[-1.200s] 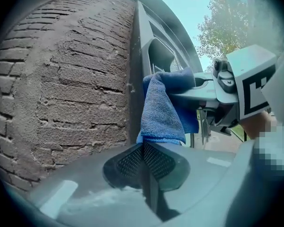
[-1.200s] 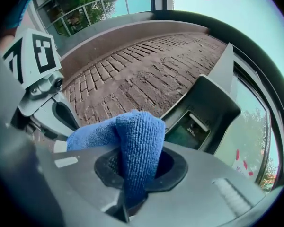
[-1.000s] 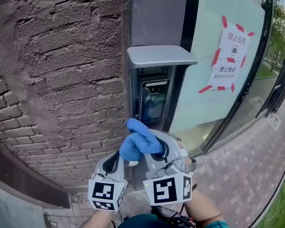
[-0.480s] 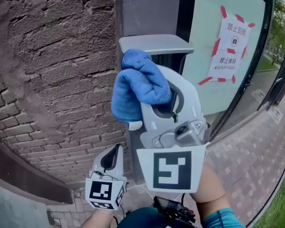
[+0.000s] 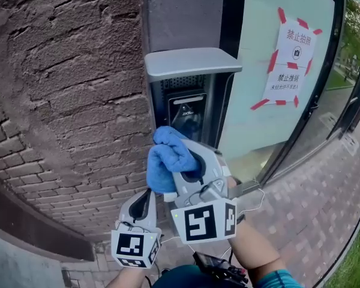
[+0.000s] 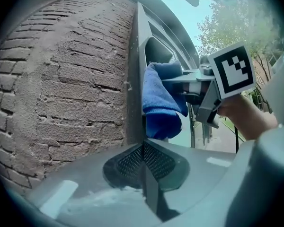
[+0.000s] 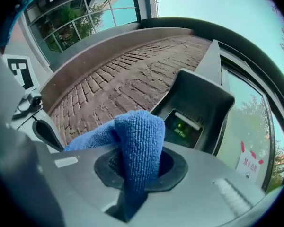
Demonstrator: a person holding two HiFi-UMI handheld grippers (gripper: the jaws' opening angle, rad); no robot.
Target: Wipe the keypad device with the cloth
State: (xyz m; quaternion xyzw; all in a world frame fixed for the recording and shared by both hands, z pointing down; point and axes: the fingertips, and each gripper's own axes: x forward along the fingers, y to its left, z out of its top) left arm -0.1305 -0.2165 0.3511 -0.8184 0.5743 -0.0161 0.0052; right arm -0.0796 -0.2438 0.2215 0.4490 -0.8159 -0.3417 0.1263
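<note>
right gripper (image 7: pixel 138 168): jaws clamped on the blue cloth (image 5: pixel 168 161). A fold is pinched between the pads and the rest bunches up over the fingertips.
cloth position: raised in front of the lower part of the keypad device (image 5: pixel 186 116). From the head view it overlaps the device's bottom edge. The right gripper view shows the device just ahead of the cloth, so I can't confirm contact.
cloth from left gripper view: hangs as a thick wad off the right gripper, close against the edge of the grey pillar (image 6: pixel 134 79).
left gripper (image 6: pixel 144 162): jaws together, nothing between them. It is held low, below and to the left of the right gripper, pointing up along the wall, and is clear of both cloth and device.
keypad device: dark panel set in a black housing on the pillar, under a flat grey hood (image 5: pixel 192 62). A perforated grille sits above the screen. A small green light shows on the panel in the right gripper view.
brick wall (image 5: pixel 66 89): rough brown brick, immediately left of the pillar.
glass pane (image 5: pixel 258 71): right of the pillar, in a dark frame.
notice (image 5: pixel 291 68): white sheet on the glass, held by red tape at the corners, well right of the device.
paving (image 5: pixel 324 209): brick pavers at the foot of the glass.
person: a forearm shows behind each gripper at the bottom edge of the head view.
</note>
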